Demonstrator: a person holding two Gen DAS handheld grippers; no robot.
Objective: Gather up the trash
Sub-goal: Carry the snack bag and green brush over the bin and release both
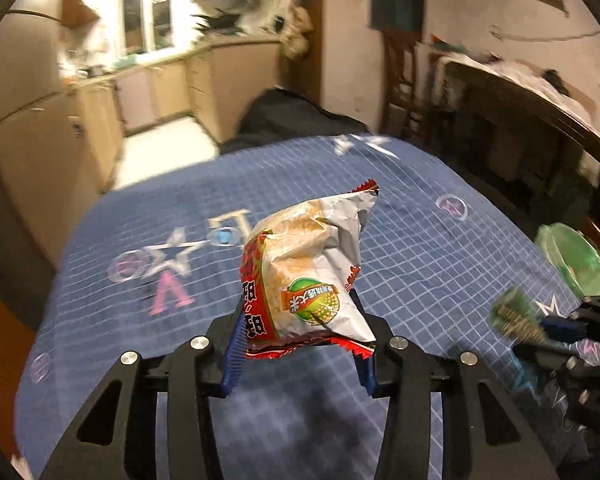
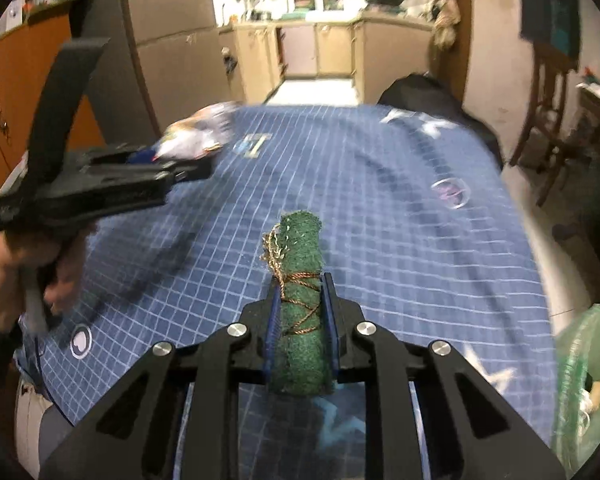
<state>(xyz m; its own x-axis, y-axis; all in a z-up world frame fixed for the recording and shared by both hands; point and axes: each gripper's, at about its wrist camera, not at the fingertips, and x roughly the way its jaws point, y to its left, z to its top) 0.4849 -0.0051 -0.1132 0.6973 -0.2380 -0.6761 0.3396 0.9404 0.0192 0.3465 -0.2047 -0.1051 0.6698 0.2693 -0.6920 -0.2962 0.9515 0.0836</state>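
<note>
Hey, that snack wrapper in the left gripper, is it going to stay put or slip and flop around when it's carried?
The snack wrapper looks crinkled and puffed, so probably light and floppy. Its glossy film may be slippery. The left gripper pinches only its lower edge, so the top could sway, though the creased film seems to stand up by itself.

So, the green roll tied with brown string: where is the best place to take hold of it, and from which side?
Across its middle, from the two long sides. The green roll is a narrow cylinder, so its curved flanks fit between flat pads, and the brown string wraps that part and keeps it firm. The right tongs already clamp it there, above the blue checked cloth.
</note>
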